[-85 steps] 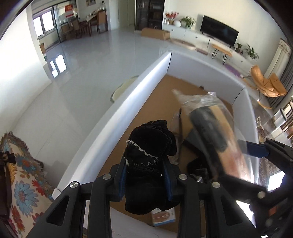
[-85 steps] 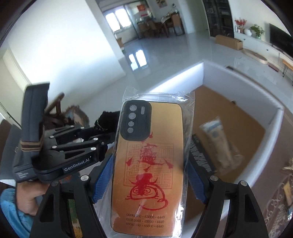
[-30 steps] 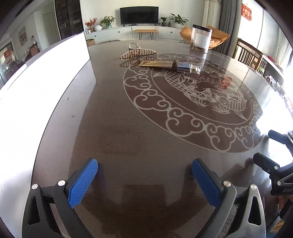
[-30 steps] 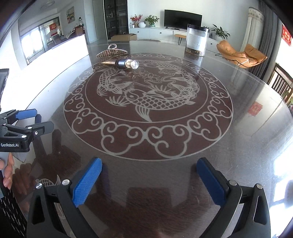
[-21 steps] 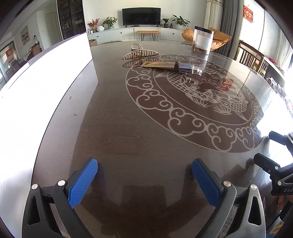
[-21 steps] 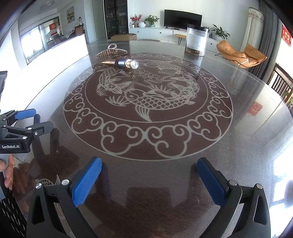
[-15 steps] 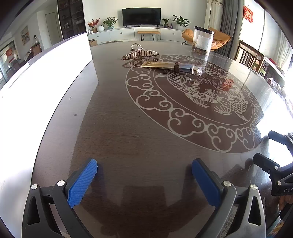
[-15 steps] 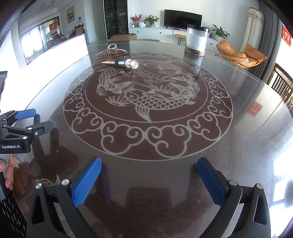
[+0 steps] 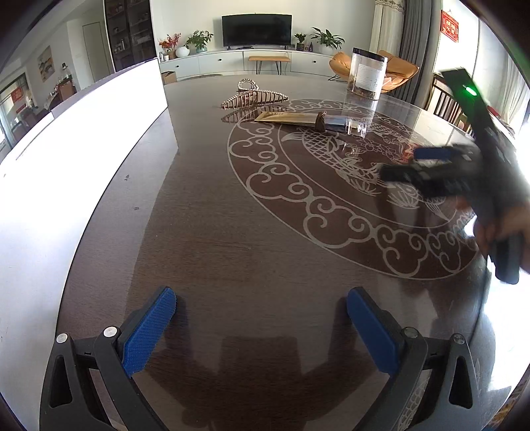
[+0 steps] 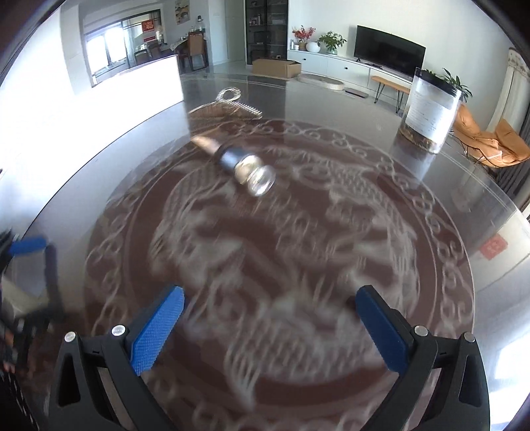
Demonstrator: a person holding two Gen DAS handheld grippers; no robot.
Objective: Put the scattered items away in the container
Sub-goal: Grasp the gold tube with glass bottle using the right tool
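Ribbed blue pads [image 9: 149, 331], glossy etched table [image 9: 232, 232], toothed hair claw [image 9: 253, 97].

It was a home, an open living and dining room. A flat television [image 9: 256, 30] stood on a long white cabinet [image 9: 251, 63] with potted plants [image 9: 326, 34] and a vase of flowers [image 9: 169, 44]. An orange lounge chair [image 10: 490, 139] sat near grey curtains [image 9: 409, 43]. The work went on at a dark glossy dining table [image 9: 215, 212] inlaid with a fish pattern.
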